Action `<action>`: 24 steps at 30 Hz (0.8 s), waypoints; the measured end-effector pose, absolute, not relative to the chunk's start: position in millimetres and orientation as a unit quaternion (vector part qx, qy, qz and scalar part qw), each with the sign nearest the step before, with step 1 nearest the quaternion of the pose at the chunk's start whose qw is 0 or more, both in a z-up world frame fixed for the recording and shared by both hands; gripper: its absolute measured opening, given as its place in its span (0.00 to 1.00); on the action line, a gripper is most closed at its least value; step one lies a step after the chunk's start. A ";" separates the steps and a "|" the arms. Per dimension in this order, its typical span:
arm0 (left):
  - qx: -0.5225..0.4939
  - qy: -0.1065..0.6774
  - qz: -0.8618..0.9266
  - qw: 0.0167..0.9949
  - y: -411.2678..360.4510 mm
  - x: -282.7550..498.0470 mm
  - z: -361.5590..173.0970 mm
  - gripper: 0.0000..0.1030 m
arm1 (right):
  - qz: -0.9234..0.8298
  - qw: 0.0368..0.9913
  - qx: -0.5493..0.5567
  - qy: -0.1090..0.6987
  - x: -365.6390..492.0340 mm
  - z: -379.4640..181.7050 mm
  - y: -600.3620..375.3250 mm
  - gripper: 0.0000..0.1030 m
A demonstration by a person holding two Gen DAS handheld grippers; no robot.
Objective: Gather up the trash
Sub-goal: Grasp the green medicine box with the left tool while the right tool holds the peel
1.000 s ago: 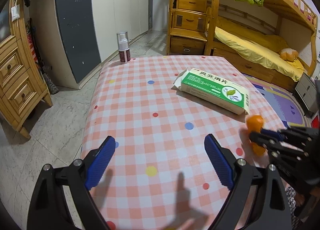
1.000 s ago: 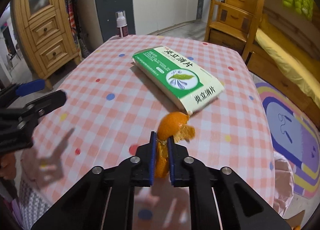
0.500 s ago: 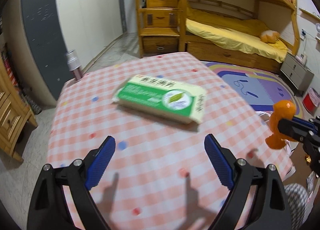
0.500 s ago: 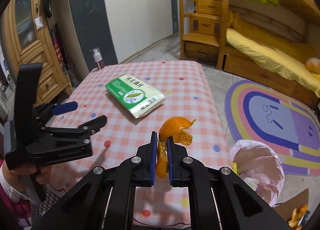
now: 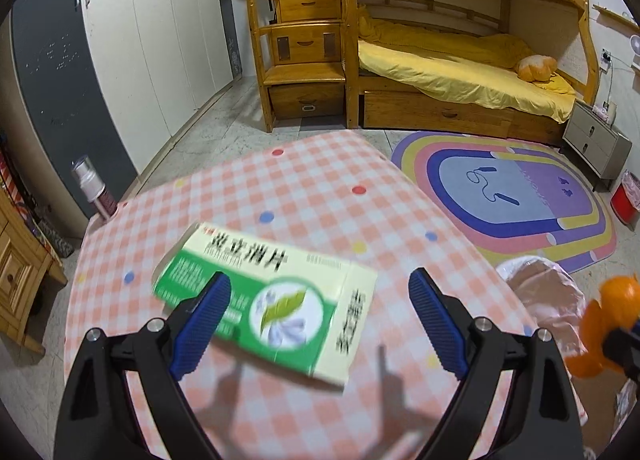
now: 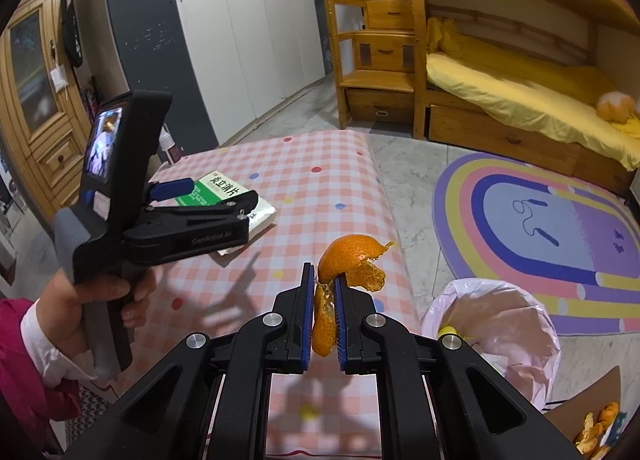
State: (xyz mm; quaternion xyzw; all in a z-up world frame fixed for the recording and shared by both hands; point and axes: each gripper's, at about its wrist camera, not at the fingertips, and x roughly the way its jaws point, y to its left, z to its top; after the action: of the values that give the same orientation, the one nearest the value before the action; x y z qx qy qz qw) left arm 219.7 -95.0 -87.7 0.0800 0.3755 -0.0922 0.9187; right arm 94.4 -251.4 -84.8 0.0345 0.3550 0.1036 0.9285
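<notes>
The right gripper (image 6: 321, 302) is clamped on an orange peel (image 6: 347, 264), held above the table (image 6: 328, 163) edge near the pink bin bag (image 6: 496, 316). The left gripper (image 5: 316, 320) hangs wide open over the green box (image 5: 280, 292), touching nothing.

A green box (image 5: 272, 296) lies between the wide-set fingers of the left gripper (image 5: 320, 324). Bare checked tablecloth (image 5: 320, 195) surrounds it. A spray bottle (image 5: 93, 191) stands well apart at the far corner.
</notes>
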 end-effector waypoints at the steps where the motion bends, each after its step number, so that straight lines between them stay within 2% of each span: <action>1: 0.083 0.376 -0.092 0.918 -98.9 227.9 -89.0 0.85 | 0.103 0.928 0.035 0.355 95.7 -85.1 -252.2 0.09; 11: 0.135 0.405 -0.088 0.900 -120.1 276.2 -106.6 0.85 | 0.093 0.926 0.040 0.364 106.5 -90.3 -260.3 0.09; 15: 0.170 0.420 -0.090 0.887 -113.1 261.3 -114.9 0.85 | 0.095 0.926 0.040 0.364 104.5 -87.6 -259.8 0.09; 24: 0.186 0.462 -0.099 0.861 -46.7 200.0 -122.9 0.85 | 0.117 0.927 0.043 0.354 83.7 -77.1 -246.9 0.09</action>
State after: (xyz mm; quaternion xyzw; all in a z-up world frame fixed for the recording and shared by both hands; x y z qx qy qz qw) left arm 200.0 -46.7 -122.9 0.1864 0.4622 -0.0986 0.8613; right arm 83.7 -246.9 -77.1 0.0425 0.3539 0.1170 0.9270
